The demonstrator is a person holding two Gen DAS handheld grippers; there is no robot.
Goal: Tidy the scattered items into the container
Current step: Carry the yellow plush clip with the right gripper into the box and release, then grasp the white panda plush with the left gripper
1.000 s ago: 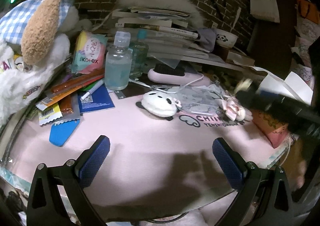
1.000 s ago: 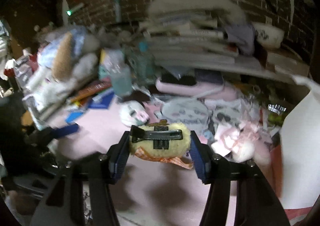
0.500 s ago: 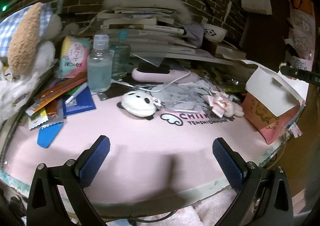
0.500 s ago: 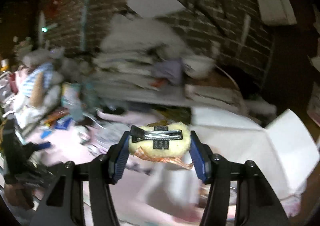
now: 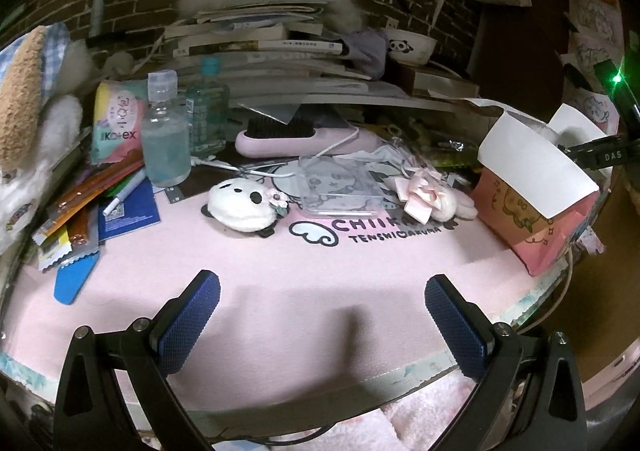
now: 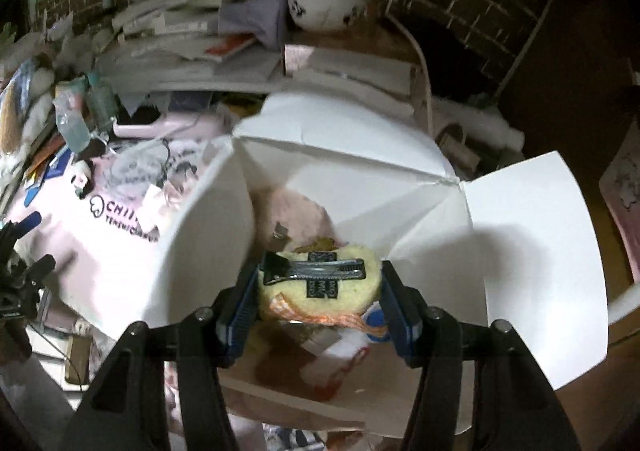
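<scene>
The right gripper (image 6: 320, 293) is clamped on a yellow plush hair clip (image 6: 318, 287), its blue pads pressing the plush from both sides, with the metal clip bar facing the camera and an orange checked ribbon hanging under it. The clip is held over the open mouth of the pink paper box (image 6: 400, 155), whose white flaps stand spread around the gripper; inside the box, just beyond the clip, lies a pink fluffy item (image 6: 298, 215), and below the clip more small things show, too blurred to name. The left gripper (image 5: 322, 317) hangs with its jaws wide apart and nothing between them, above a bare stretch of the pink desk mat (image 5: 280, 271). Ahead of it on the mat lie a panda plush (image 5: 240, 205), a clear phone case (image 5: 340, 187) and a pink ribbon bow (image 5: 420, 197), side by side from left to right, with the pink paper box at the mat's right edge. Behind them sit a pink hairbrush (image 5: 296, 137) with a white cable across it, a clear bottle (image 5: 166, 139) and a Kotex pack (image 5: 116, 123). At the left edge lie orange sachets (image 5: 76, 199), a blue booklet (image 5: 128, 209) and a stuffed toy (image 5: 24, 111). A heap of books (image 5: 260, 51) and a panda bowl (image 5: 412, 47) stand against the brick wall.
</scene>
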